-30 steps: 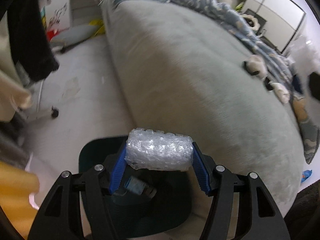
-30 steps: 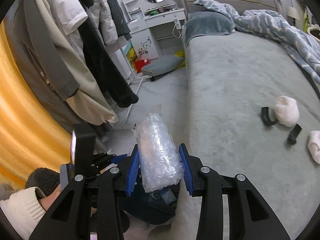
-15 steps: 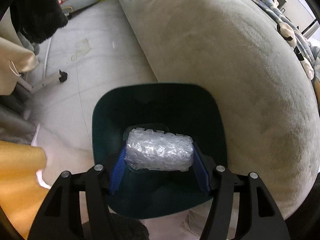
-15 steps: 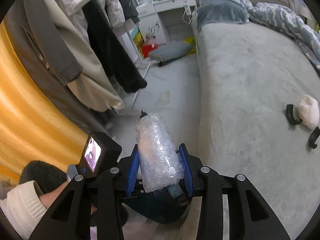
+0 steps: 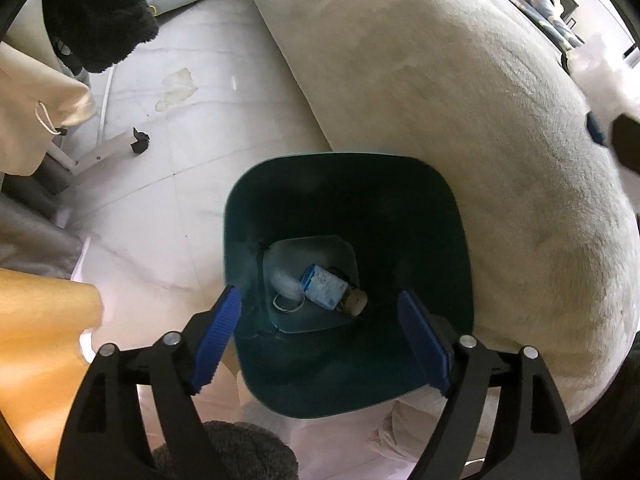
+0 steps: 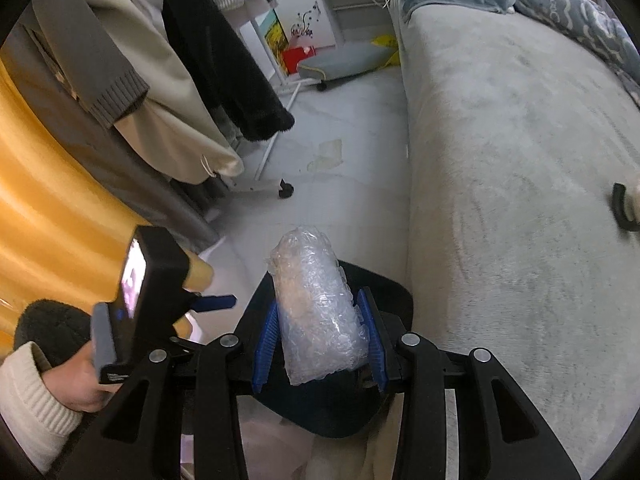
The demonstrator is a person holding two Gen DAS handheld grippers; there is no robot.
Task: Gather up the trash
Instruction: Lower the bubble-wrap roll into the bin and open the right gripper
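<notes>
Pale floor tiles [image 5: 168,184] run beside a grey bed [image 5: 460,120], and a dark green bin [image 5: 456,256] stands against the bed's edge, directly under my left gripper [image 5: 320,332]. My left jaws have just been opening and now stand wide over the bin's mouth with nothing between the blue pads [image 5: 218,336]. At the bottom of the bin lie a blue-and-white packet [image 5: 324,288] and a whitish clear bundle [image 5: 284,284], just beside each other. My right gripper [image 6: 320,344] hangs above the near rim of the same bin [image 6: 396,292], its jaws closed onto a roll of bubble wrap [image 6: 316,312] that stands up between the pads and pokes out beyond the fingertips. A hand [image 6: 76,384] in a cream cuff holds the left tool's handle. Coats [image 6: 168,92] hang on a rack at left, next to an orange curtain [image 6: 52,208].
</notes>
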